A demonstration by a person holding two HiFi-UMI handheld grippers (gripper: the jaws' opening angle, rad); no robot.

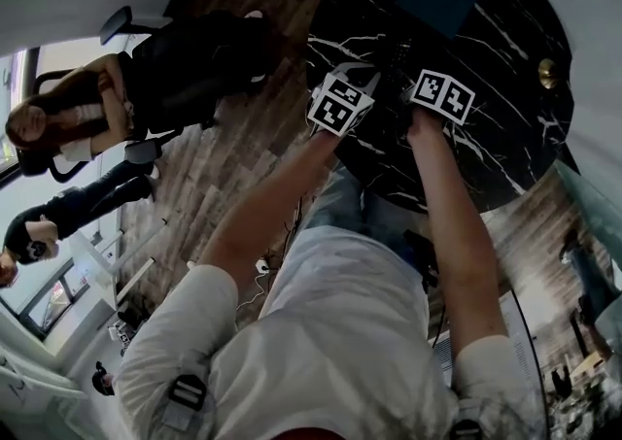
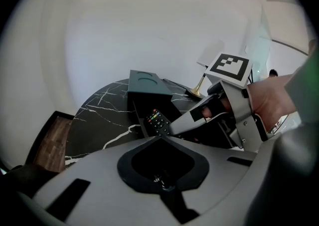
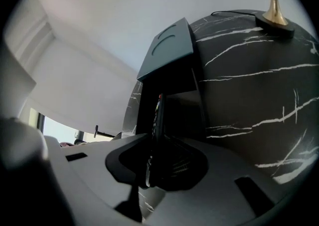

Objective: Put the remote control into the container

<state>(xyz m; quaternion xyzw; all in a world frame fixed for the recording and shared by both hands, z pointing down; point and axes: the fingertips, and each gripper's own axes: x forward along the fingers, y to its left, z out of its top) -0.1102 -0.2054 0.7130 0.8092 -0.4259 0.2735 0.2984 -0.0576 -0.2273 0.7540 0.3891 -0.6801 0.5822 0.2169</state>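
Remote control (image 3: pixel 156 115) pinched edge-on in right gripper (image 3: pixel 152 145) jaws (left gripper (image 2: pixel 162 139) jaws pressed together, empty); could snag the container (image 3: pixel 167 55) rim.

Remote control (image 2: pixel 158 121): near end hidden behind the left gripper (image 2: pixel 159 141); one side covered by the right gripper (image 2: pixel 179 126); from above, buried under both.
Container (image 3: pixel 167 53): inside too dark to read from either gripper view.
Brass stand (image 3: pixel 273 10): stem cut off by the top edge.

Marble table (image 1: pixel 505 137), brass base (image 1: pixel 548 72), seated person (image 1: pixel 146 88), wood floor (image 1: pixel 228 171)
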